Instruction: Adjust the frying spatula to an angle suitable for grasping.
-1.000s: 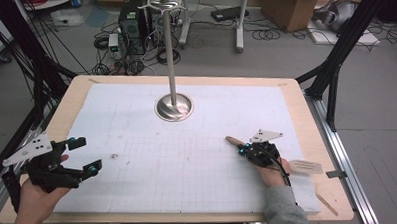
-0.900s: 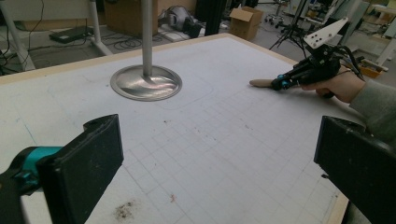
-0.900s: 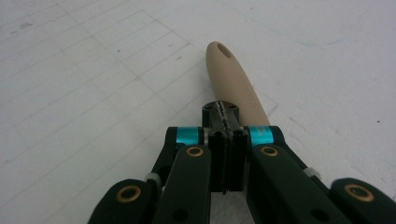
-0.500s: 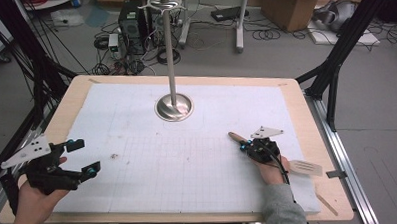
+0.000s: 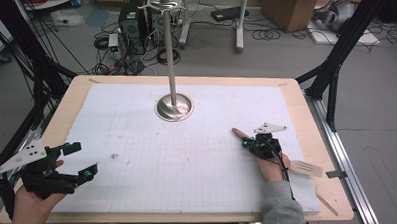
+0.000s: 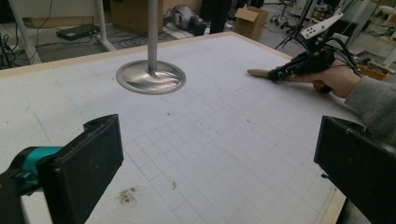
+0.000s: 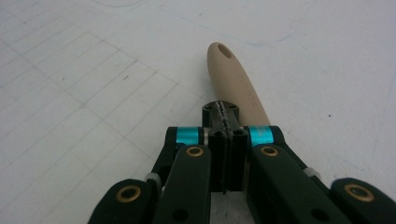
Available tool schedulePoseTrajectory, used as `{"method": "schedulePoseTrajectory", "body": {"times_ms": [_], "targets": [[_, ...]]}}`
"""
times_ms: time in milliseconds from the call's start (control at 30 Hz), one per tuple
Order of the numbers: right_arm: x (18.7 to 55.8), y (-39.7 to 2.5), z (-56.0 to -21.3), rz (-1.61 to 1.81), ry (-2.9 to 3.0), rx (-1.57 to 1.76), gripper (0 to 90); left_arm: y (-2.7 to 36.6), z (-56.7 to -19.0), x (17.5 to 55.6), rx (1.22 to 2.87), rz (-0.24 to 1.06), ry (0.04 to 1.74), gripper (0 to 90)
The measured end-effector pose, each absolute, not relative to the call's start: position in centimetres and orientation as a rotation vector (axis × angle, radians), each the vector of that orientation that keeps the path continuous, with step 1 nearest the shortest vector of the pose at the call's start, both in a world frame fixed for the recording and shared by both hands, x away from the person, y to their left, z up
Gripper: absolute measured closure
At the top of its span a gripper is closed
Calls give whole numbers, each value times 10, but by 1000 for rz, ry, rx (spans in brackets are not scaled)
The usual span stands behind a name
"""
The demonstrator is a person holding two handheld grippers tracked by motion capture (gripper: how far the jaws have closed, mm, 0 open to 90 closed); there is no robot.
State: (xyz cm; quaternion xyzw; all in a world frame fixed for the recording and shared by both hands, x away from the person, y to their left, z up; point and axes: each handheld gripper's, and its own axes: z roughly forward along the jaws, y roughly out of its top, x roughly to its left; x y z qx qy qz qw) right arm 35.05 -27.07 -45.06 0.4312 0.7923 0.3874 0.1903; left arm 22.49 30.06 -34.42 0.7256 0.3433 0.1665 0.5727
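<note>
— Two grippers on the table, and they're well apart. Where's the left gripper (image 5: 73, 160)?

— Near the front left corner of the white grid mat (image 5: 188, 157), held in a hand (image 5: 27, 210), jaws spread wide with nothing between them. In the left gripper view both black pads (image 6: 86, 168) stand far apart over bare mat.

— And the right gripper (image 5: 247, 142)?

— Toward the right side of the mat, jaws pressed tight together. In the right gripper view they meet right over the wooden handle (image 7: 236, 86), but I cannot tell whether they pinch it or just sit above it.

— So where's the spatula (image 5: 304, 167)?

— Lying flat on the mat, slotted head near the right edge, handle running under the right hand (image 5: 271, 164), its tip poking out past the jaws.

— Anything else?

— Metal stand (image 5: 174, 107), round base at the far middle, well clear of both.
</note>
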Motion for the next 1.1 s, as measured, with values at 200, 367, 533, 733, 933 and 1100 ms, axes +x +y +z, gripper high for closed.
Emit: {"method": "schedulePoseTrajectory", "body": {"times_ms": [200,367,533,733,933,1100], "targets": [[353,-272,-451,1081,2205,1240,900,303,-344,223,1701,398,809,18],[352,-272,-449,1076,2196,1220,900,302,-344,224,1701,395,808,18],[345,-276,-440,1134,2165,1195,900,299,-345,229,1706,389,807,18],[330,-281,-425,1193,2117,1172,900,291,-344,235,1717,369,781,18],[317,-294,-413,1224,2068,1190,900,282,-344,245,1723,346,752,18],[307,-306,-406,1242,2033,1194,900,276,-344,253,1730,326,734,18]]}}
